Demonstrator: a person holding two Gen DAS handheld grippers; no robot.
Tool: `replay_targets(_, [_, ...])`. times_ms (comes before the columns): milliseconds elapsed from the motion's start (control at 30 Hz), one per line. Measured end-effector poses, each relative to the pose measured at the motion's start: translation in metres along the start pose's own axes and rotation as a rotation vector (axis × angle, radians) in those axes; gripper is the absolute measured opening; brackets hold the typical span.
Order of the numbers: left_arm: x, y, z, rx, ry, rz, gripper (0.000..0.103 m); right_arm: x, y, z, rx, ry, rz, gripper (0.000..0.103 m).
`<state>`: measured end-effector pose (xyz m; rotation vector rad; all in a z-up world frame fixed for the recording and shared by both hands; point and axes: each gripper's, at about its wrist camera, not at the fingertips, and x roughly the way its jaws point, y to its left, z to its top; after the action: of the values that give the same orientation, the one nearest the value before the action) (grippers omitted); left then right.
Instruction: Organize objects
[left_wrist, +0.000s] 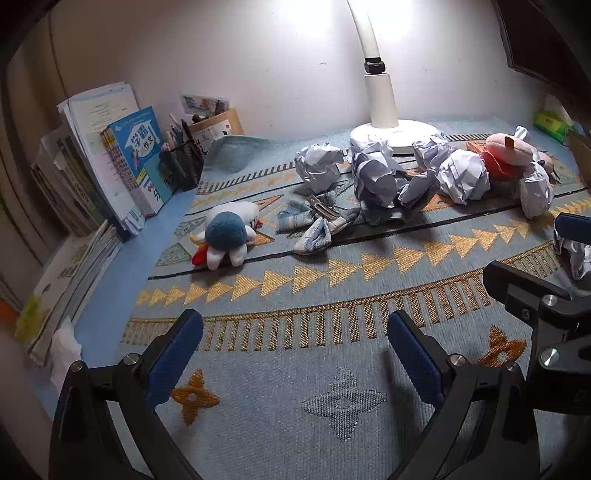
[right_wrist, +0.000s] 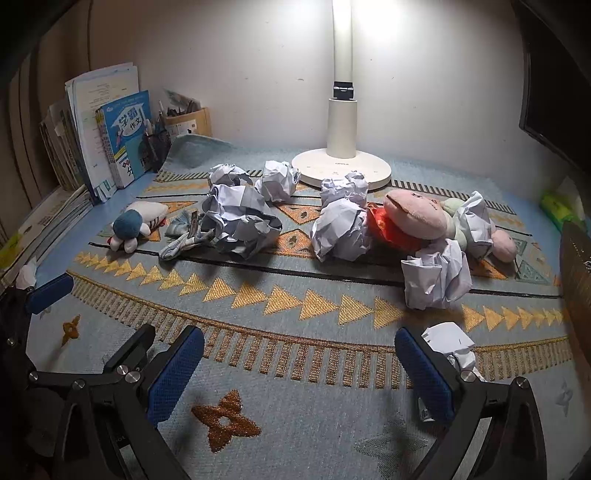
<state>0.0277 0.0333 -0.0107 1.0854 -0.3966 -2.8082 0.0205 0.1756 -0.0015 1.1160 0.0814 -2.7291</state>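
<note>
Now both grippers hover wide open over the rug (left_wrist: 295, 369), left gripper (left_wrist: 295, 354) and right gripper (right_wrist: 299, 365) gripping nothing. Just beside the right one's outer finger lies 1 paper ball (right_wrist: 448, 341). Farther off, paper balls (right_wrist: 240, 218), 2 plush toys (right_wrist: 133, 225) and a cloth (left_wrist: 314, 221) lie before the lamp (right_wrist: 341, 166).

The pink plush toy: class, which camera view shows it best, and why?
The right wrist view: the pink plush toy lies nearly whole among crumpled paper balls. The left wrist view shows it small at the far right edge, partly hidden by paper.
</note>
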Motion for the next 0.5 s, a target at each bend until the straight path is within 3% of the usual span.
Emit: replay_targets(500, [-0.0015,0.0045,0.0003,-0.022,-0.009,-0.019,0.100,-0.0021,0.0002,-0.0004,-0.001,-0.009,0.007,0.103])
